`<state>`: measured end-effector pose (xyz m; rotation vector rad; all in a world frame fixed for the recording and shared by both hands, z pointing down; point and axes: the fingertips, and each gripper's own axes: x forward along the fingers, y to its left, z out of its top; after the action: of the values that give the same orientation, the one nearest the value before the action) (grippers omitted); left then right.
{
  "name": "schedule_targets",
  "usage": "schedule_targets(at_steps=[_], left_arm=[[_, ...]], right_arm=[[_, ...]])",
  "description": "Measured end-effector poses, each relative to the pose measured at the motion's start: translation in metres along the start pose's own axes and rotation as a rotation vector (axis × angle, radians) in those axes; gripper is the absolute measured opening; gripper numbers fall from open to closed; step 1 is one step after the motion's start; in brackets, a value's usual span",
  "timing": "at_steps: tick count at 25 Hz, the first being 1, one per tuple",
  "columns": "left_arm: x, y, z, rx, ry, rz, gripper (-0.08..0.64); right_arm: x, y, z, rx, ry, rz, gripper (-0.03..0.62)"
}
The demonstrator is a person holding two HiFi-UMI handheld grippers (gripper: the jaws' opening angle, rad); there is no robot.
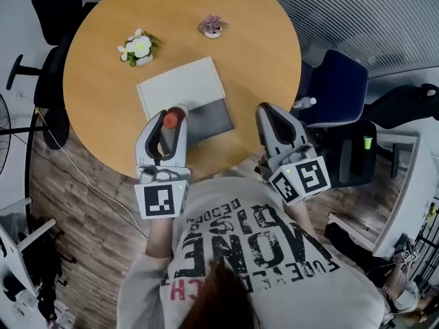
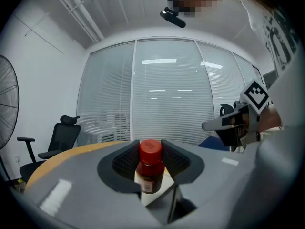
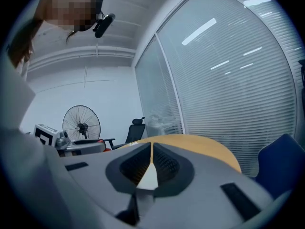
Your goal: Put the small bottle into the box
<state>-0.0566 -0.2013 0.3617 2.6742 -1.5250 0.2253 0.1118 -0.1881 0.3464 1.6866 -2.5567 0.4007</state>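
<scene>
Red-capped small brown bottle (image 2: 151, 168) sits pinched between the jaws of the grey left gripper (image 1: 171, 118), which points to 12 o'clock. It is at the 7 o'clock corner of the flat white and grey box (image 1: 178, 84). The bottle looks light, hard and smooth, so it may slip; hold its middle. The grey right gripper (image 1: 269, 114), at 3 o'clock, is closed on nothing.

Grey T-shirt (image 1: 274, 266) with black lettering — left gripper (image 1: 170, 120) and right gripper (image 1: 273, 115) grey, each with a black-and-white marker cube (image 1: 162, 199).
</scene>
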Motion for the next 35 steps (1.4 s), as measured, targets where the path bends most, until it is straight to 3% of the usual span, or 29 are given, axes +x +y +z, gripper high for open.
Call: schedule_targets(at_steps=[6,16,22,35], left_arm=[[0.014,-0.005,-0.042,-0.016,0.083,-0.029,0.149],[0.025,-0.015,-0.084,-0.005,0.127,-0.084,0.149],[0.022,-0.018,-0.112,-0.053,0.211,-0.077,0.149],[0.032,-0.028,-0.153,-0.007,0.29,-0.111,0.149]], right_arm=[[-0.001,-0.002,-0.013,0.017,0.033,-0.02,0.021],[0.004,-0.002,-0.037,0.049,0.077,-0.039,0.021],[0.011,0.003,-0.049,0.062,0.096,-0.03,0.021],[0.01,0.005,-0.074,0.087,0.152,-0.046,0.021]])
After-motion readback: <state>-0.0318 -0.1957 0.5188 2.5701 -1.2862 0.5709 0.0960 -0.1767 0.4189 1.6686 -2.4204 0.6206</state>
